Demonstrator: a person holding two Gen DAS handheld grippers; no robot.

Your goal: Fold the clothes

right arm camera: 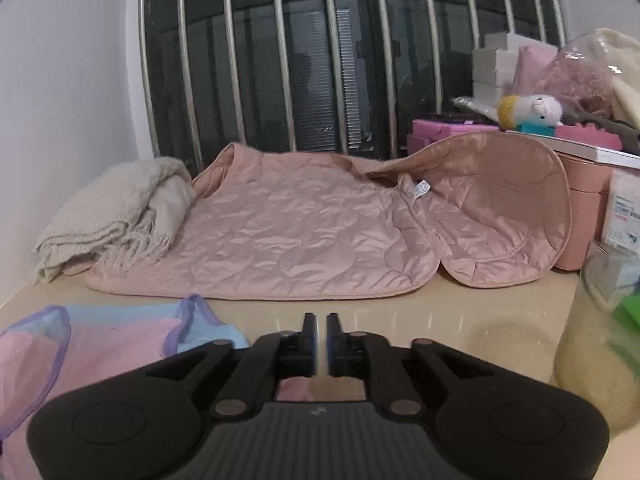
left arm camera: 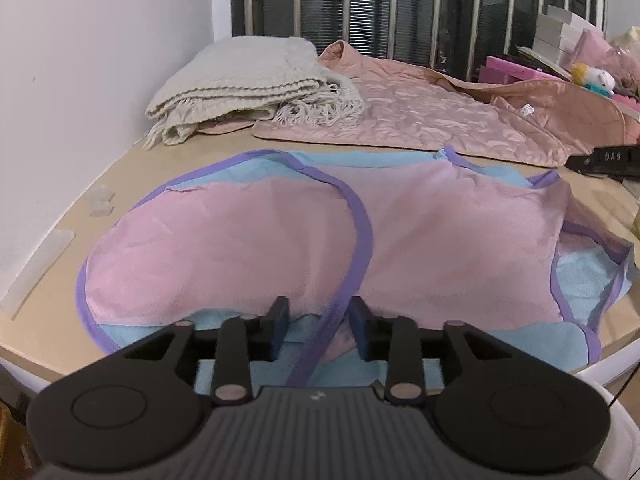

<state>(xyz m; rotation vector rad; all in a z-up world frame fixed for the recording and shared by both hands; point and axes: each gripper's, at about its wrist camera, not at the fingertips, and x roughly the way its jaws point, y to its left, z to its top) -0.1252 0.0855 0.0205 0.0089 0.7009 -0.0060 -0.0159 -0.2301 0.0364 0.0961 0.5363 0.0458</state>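
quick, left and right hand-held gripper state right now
Left hand-held gripper: open, fingers either side of the purple trim of the pink and blue garment, not clamped.
Right hand-held gripper: nearly shut, holding nothing visible.

Bare table [right arm camera: 460, 320] opens ahead of the right gripper [right arm camera: 320, 320], up to the quilted pink jacket [right arm camera: 304, 236] across the back. Boxes and a plush toy [right arm camera: 532, 110] crowd the right side, a pale jar [right arm camera: 596, 344] close in. The folded cream blanket [left arm camera: 248, 80] blocks the far left corner; the pink-and-blue top [left arm camera: 280, 236] covers the near left.
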